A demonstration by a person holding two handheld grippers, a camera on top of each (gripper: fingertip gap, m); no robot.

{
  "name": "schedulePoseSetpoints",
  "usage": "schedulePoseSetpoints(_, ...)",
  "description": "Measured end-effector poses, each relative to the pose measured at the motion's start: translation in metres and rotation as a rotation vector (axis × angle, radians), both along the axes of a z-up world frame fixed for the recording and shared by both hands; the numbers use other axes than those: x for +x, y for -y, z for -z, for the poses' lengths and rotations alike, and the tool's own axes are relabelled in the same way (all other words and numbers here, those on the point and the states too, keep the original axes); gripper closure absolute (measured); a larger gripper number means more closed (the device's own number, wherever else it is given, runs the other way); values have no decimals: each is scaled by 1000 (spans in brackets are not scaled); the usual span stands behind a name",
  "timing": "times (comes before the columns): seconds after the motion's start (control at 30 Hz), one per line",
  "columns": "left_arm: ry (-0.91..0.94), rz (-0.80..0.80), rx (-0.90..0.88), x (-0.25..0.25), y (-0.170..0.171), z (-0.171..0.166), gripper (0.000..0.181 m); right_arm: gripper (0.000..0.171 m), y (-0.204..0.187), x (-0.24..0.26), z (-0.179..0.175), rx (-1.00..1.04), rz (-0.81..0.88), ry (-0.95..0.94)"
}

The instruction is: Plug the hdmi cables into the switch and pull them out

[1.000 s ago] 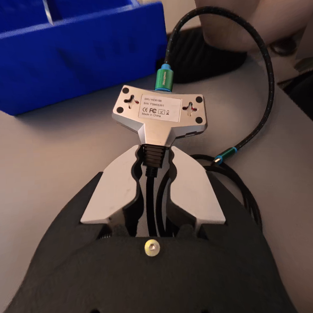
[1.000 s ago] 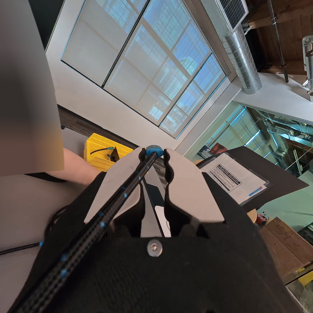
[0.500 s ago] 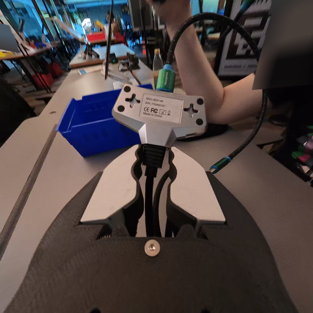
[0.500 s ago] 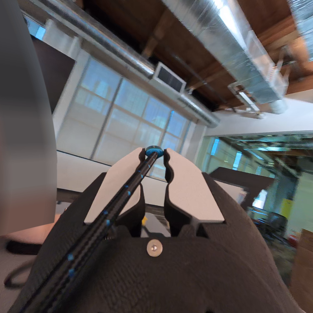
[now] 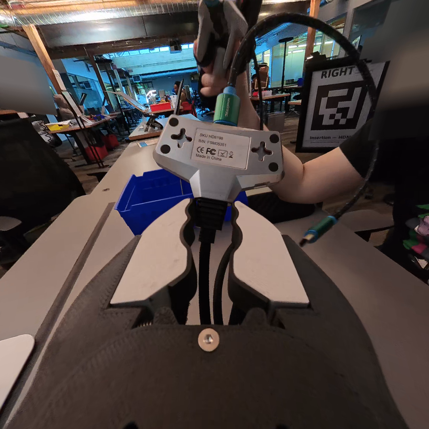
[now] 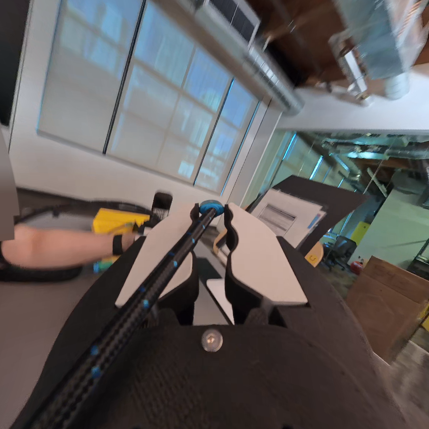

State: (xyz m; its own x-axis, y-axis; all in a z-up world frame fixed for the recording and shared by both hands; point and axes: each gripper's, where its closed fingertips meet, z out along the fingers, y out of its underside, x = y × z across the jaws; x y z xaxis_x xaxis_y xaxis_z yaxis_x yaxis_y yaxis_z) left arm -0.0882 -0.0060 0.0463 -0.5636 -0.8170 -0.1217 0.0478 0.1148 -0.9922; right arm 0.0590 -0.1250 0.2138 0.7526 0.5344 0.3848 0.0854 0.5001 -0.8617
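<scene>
My left gripper (image 5: 210,210) is shut on the black strain relief of the silver HDMI switch (image 5: 218,160) and holds it above the table, label side up. A green plug (image 5: 226,109) sits in the switch's far side. Its braided cable (image 5: 362,76) loops up and right to a loose green plug (image 5: 320,228) hanging free. My right gripper (image 6: 211,208) is shut on a blue-capped plug (image 6: 210,206). That plug's braided cable (image 6: 144,301) trails back over the left finger. The right gripper also shows in the left wrist view (image 5: 218,9), raised above the switch.
A blue bin (image 5: 151,204) stands on the grey table (image 5: 69,243) just beyond the switch. A person's arm (image 5: 313,176) rests behind it to the right. A black-and-white marker sign (image 5: 339,104) stands at the right. A yellow bin (image 6: 118,220) is near the arm. Some 25 centimeters of space lies between my two pairs of fingers.
My left gripper has lifted the switch off the table and tilted it up, with the green plug still in it. My right gripper has swung, and its view dropped from the ceiling toward the table.
</scene>
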Motion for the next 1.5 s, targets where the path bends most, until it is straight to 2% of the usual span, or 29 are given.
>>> schedulePoseSetpoints(0.2,25,-69,24,-9,-5,-21,154,150,-28,-54,33,-74,-31,226)
schedulePoseSetpoints(0.47,38,-142,93,-13,-7,-33,154,150,-56,-102,64,-207,-179,265)
schedulePoseSetpoints(0.67,28,-163,114,-14,-10,-32,154,150,-56,-127,71,-253,-298,243)
schedulePoseSetpoints(1.1,18,-167,126,-11,-8,-31,154,150,-70,-138,87,-304,-282,273)
schedulePoseSetpoints(1.5,-73,-261,168,-13,-19,-29,154,150,-80,-135,93,-294,-184,324)
